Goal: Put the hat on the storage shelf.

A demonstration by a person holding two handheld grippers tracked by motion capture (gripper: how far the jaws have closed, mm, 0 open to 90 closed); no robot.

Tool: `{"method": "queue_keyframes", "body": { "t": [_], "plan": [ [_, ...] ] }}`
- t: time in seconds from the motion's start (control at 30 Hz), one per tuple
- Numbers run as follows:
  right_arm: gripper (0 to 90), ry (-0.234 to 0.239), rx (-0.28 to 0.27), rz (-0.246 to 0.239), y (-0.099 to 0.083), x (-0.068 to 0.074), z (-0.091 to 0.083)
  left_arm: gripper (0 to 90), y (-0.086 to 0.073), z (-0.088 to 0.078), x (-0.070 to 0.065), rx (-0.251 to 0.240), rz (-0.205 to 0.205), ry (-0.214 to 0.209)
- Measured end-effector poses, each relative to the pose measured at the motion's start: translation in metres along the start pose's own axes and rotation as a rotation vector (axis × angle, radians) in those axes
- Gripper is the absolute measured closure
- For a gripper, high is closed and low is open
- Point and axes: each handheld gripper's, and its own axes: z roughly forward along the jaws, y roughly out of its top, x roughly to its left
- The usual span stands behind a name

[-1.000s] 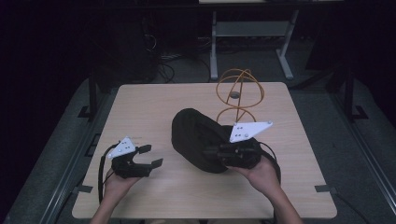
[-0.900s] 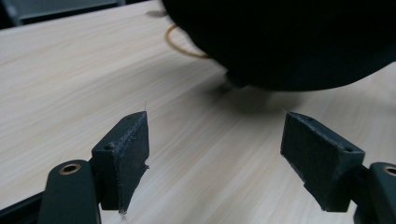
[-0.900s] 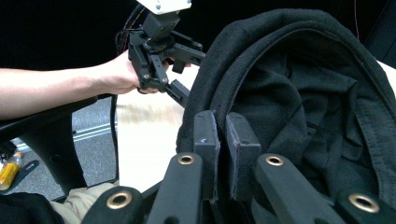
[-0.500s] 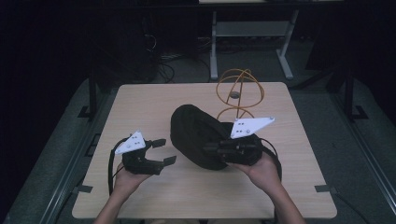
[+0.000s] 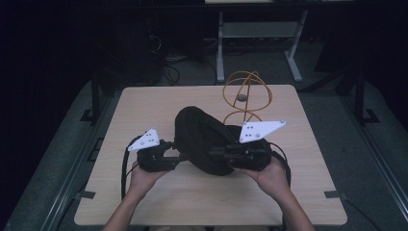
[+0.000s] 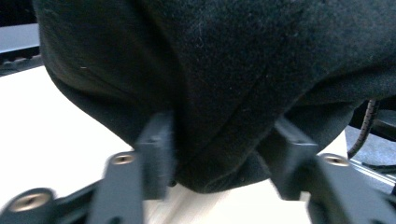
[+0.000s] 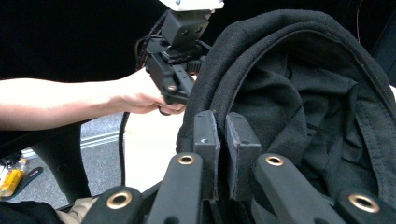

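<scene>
Dark floor and cables surround a pale wooden table (image 5: pixel 159 106), and the work sits near its middle. Between the fingers of the right gripper (image 7: pixel 223 140) a fold of the black fabric garment (image 5: pixel 204 139) is pinched: in the right gripper view the two black jaws stand almost together, with the cloth's thick hem clamped between their pads. Beyond those jaws the garment rises in a loose heap of folds and seams to the right, and the person's other hand holds its gripper just behind the cloth's edge. The left gripper (image 6: pixel 217 154) has just been closing its jaws, and in the left gripper view they stand partly apart with a rounded bulge of the same black fabric hanging down between them; both pads lie against the cloth, though how firmly they press on it cannot be told. Pale tabletop shows beneath that bulge and off to the left of the jaws. From the high view the garment lies bunched between the two grippers, each topped by a grey three-cornered plate. Behind the right gripper, farther from the person, stands an orange wire stand of crossed hoops (image 5: pixel 246 94), close to the garment's far side.
</scene>
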Motion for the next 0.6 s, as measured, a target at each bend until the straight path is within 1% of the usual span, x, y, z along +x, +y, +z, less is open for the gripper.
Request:
{"method": "queue_keyframes", "body": {
  "t": [0.03,0.07,0.1,0.2,0.27,0.4,0.47,0.5,0.6],
  "plan": [
    [84.2,0.004,-0.002,-0.003,0.0,0.0,0.0,61.7,0.0,0.0,0.0,0.004,-0.002,-0.004],
    [84.2,0.004,-0.002,-0.003,0.0,0.0,0.0,61.7,0.001,0.001,0.001,0.007,-0.003,-0.009],
    [84.2,0.005,-0.003,-0.003,0.0,0.0,0.0,65.7,0.001,0.001,0.001,0.01,0.005,-0.015],
    [84.2,0.005,-0.002,0.007,-0.001,0.0,-0.001,78.0,0.004,0.0,-0.001,0.008,0.025,-0.01],
    [84.1,0.01,-0.012,0.002,-0.001,-0.001,-0.001,83.4,0.007,-0.001,-0.001,0.004,0.022,-0.012],
    [84.0,0.025,-0.037,0.024,-0.003,-0.001,-0.003,85.7,0.013,-0.005,-0.001,0.0,0.026,-0.017],
    [83.8,0.03,-0.047,0.031,-0.003,-0.003,-0.005,86.0,0.017,-0.006,-0.002,-0.011,0.025,-0.017],
    [83.4,0.032,-0.053,0.037,-0.004,-0.004,-0.006,86.0,0.019,-0.008,-0.002,-0.008,0.028,-0.013],
    [82.3,0.028,-0.069,0.046,-0.004,-0.006,-0.008,86.1,0.029,-0.012,-0.003,-0.024,0.036,-0.004]
  ]
}}
